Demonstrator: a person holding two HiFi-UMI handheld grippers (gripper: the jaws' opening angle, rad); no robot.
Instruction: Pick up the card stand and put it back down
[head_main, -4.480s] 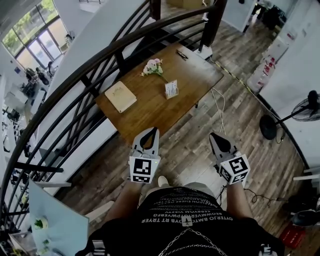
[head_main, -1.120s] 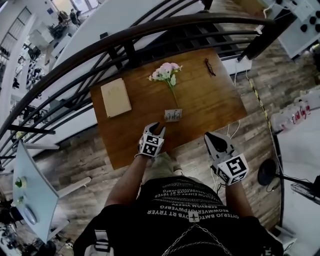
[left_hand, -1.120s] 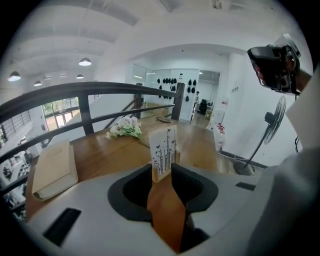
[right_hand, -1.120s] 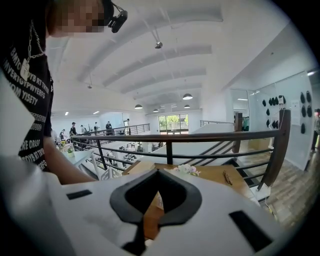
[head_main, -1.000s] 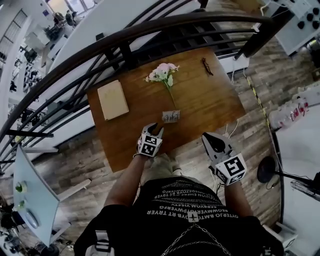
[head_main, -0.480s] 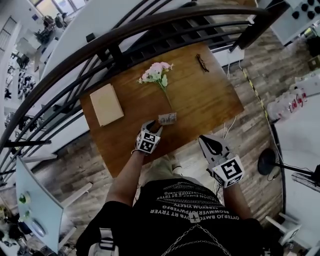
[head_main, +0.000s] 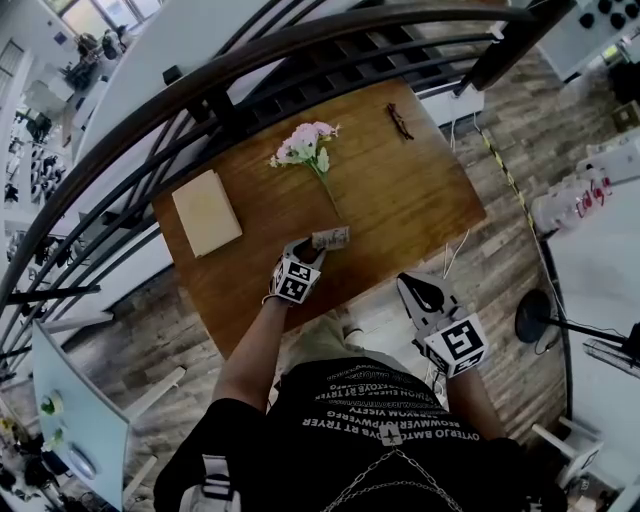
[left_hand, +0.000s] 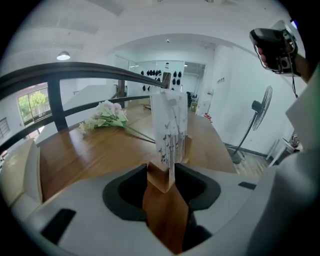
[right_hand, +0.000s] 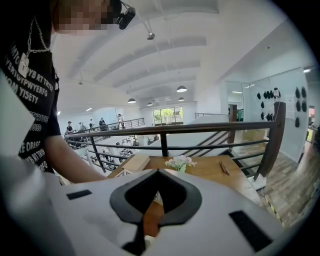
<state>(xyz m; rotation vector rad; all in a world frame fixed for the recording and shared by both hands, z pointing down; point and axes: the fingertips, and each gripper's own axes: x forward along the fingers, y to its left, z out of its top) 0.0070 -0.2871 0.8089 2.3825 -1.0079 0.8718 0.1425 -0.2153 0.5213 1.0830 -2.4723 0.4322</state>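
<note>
**Left gripper (head_main: 306, 250) spread around card stand (head_main: 331, 238)**

A pale book (head_main: 206, 212) and pink flowers (head_main: 303, 148) lie on the wooden worktop (head_main: 410, 190). The left gripper's jaws have just been opening, and the upright card stand's base sits between their tips, near the worktop's front edge. The right gripper (head_main: 409, 285) hangs beside the worktop, jaws together, empty.

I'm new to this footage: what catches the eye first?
A card stand stands on the wooden table, its base between the jaws of the left gripper, which have just been opening. Behind it lie pink flowers, and a curved dark railing runs beyond the table.
</note>
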